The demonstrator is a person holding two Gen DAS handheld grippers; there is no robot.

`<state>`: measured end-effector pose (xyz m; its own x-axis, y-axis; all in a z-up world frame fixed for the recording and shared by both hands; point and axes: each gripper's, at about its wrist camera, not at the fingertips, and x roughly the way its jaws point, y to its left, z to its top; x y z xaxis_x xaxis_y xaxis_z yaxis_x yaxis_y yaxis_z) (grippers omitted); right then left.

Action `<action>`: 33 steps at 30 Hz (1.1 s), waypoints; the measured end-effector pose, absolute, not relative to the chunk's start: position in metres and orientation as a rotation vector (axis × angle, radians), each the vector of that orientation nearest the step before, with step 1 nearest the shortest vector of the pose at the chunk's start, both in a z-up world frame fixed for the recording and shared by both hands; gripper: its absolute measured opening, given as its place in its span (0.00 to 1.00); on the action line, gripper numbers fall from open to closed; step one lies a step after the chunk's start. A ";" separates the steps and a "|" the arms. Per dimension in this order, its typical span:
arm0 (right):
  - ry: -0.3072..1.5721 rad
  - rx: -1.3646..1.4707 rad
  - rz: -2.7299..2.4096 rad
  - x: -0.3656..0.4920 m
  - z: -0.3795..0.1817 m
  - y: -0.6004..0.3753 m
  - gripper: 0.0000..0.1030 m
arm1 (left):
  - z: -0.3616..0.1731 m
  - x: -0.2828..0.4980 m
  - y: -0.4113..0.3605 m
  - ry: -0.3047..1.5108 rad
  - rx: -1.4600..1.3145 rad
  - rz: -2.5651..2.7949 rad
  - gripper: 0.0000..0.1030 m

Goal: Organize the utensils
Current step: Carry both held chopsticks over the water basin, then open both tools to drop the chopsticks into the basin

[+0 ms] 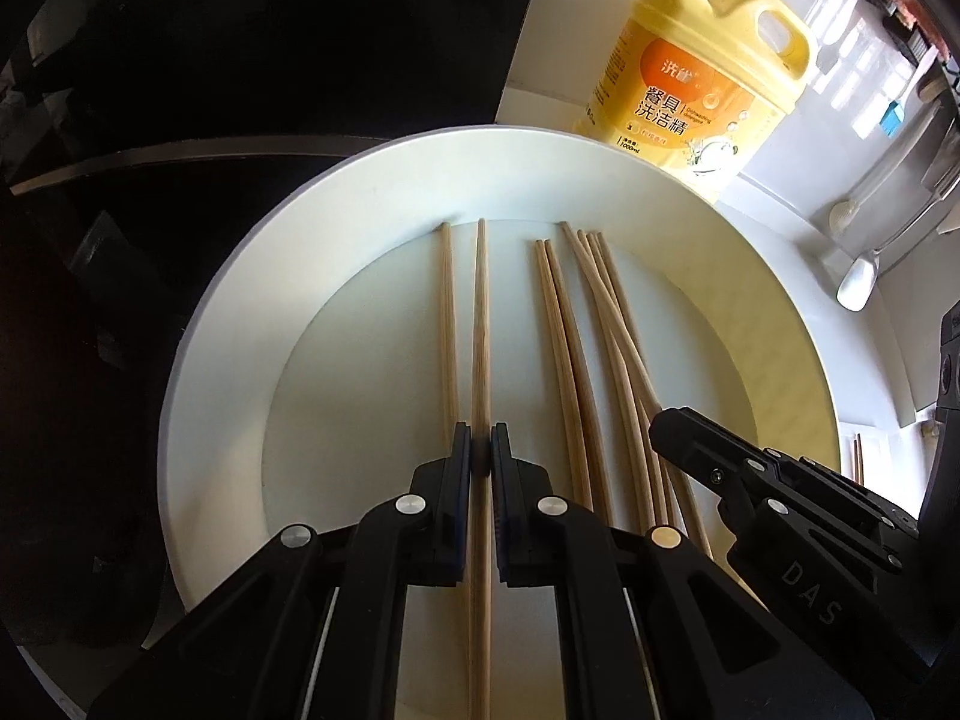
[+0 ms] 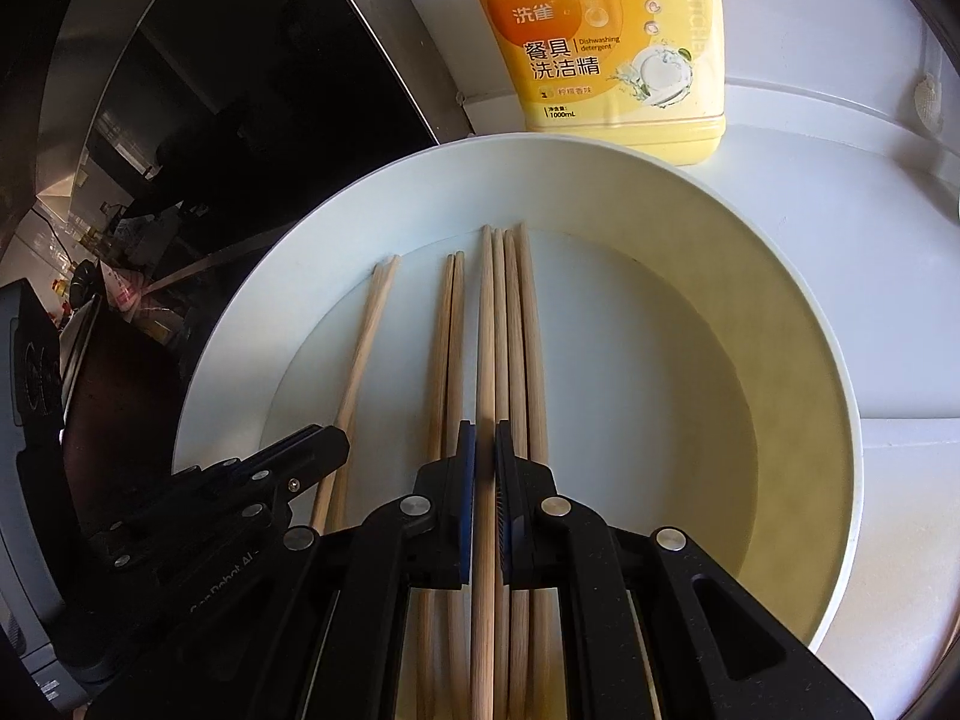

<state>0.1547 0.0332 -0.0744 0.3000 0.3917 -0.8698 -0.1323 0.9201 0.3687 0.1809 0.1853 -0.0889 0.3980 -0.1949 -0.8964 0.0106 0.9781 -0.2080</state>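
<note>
- white counter (image 2: 900, 312) holds a plate (image 2: 780, 312) and soap bottle (image 2: 618, 54).
- left claw (image 1: 481, 456) pinches one chopstick (image 1: 480, 312); only its view shows spoons (image 1: 858, 282).
- right claw (image 2: 485, 450) pinches another chopstick (image 2: 485, 324).

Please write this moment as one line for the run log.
left tool: shut on chopstick | right tool: shut on another chopstick | remaining chopsticks: on white plate | sorting: unfinished

A yellow detergent bottle (image 1: 690, 72) stood upright on the white counter (image 2: 840, 276), beside a black cooktop (image 1: 252, 48).
</note>
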 end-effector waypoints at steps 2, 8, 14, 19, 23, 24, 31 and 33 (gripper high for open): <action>1.230 0.242 0.350 0.154 -0.076 0.033 0.06 | -0.090 0.181 0.184 1.161 -0.176 -0.131 0.07; 1.214 0.222 0.336 0.157 -0.072 0.031 0.15 | -0.084 0.175 0.187 1.146 -0.153 -0.107 0.27; 1.167 0.208 0.321 0.148 -0.057 0.017 0.21 | -0.069 0.162 0.197 1.094 -0.135 -0.048 0.60; 1.168 0.220 0.336 0.139 -0.051 0.010 0.29 | -0.066 0.153 0.199 1.114 -0.159 -0.028 0.74; 1.121 0.194 0.349 0.131 -0.035 0.006 0.33 | -0.055 0.145 0.197 1.085 -0.126 -0.014 0.76; 1.108 0.200 0.351 0.128 -0.032 0.004 0.34 | -0.052 0.142 0.198 1.078 -0.126 -0.007 0.77; 1.049 0.220 0.372 0.103 -0.013 -0.020 0.35 | -0.036 0.123 0.188 1.034 -0.120 0.028 0.77; 1.025 0.226 0.376 0.093 -0.006 -0.032 0.37 | -0.030 0.115 0.181 1.022 -0.115 0.029 0.78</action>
<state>0.0931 -0.0321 -0.0055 0.4637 0.4071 -0.7869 -0.1982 0.9133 0.3557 0.1147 0.1806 -0.0297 0.5215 -0.0295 -0.8528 -0.0782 0.9936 -0.0821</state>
